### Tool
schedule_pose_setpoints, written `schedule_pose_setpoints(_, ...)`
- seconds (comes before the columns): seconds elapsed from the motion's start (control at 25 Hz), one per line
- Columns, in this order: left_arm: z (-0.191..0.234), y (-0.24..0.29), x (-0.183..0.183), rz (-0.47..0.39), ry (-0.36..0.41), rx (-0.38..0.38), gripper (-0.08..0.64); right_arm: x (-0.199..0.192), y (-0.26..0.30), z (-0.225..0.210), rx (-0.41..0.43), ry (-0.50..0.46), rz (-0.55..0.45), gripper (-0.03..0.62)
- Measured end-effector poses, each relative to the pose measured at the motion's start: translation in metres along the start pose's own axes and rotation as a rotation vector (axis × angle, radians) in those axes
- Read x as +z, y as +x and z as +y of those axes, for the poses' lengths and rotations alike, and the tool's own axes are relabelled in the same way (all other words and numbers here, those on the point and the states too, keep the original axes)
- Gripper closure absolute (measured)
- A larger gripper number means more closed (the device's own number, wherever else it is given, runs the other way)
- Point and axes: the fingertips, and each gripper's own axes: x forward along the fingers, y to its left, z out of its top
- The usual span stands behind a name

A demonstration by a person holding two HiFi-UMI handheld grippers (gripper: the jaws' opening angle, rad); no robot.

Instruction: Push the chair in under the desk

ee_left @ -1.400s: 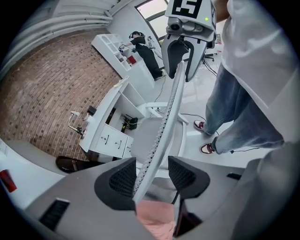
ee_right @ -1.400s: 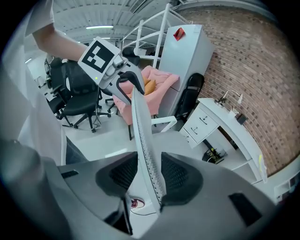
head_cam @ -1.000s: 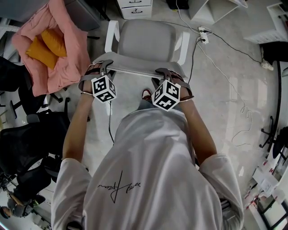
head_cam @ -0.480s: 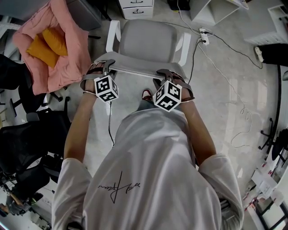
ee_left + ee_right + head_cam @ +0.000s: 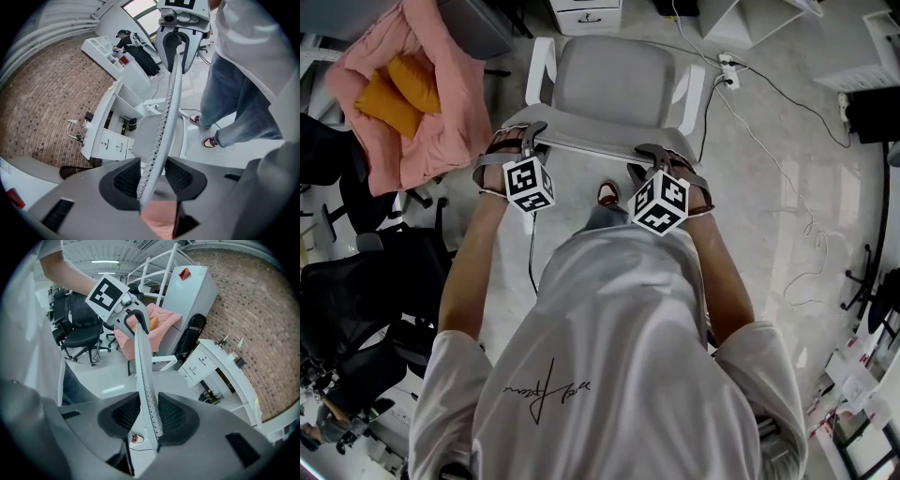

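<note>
Two grips on one rim: my left gripper point(image 5: 528, 138) and right gripper point(image 5: 651, 156) sat astride the top of the backrest point(image 5: 586, 146), one near each end, w/ me standing right behind the chair point(image 5: 614, 80). Both sets of fingers were closed on that rim, at a middling gap. The ribbed black pads point(image 5: 125, 179) pinched it front & back on the left, same on the right point(image 5: 174, 414). I'd judge the hands were spread like that bc a push from two far-apart spots keeps the chair from swivelling off line. Both grippers pointed steeply down, so the rim sat deep btw the fingers and a shove fwd would bear on it rather than slip off.

The seat faced the desk point(image 5: 234, 376), front edge near the white drawers point(image 5: 584, 17). The whole seat lay in the open, so not under yet by my read.

The backrest was a thin curved shell: pale grey frame, perforated mesh, dimpled along the edge. The seat looked padded, smooth grey, w/ rounded corners. Hard white armrests point(image 5: 536, 70) stood on either side. The floor point(image 5: 787, 187) was pale & glossy. A cable point(image 5: 750, 103) trailed across it to the right of the chair, prob. clear of the path, but I couldn't be sure.
</note>
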Motion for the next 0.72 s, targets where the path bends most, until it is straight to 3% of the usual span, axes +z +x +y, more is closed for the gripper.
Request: schedule_pose_setpoints(0.72,-0.005,0.005,0.026,0.007,-0.014,-0.008,0.394,-0.023,-0.012,-0.007,0.009,0.003,-0.004,0.459)
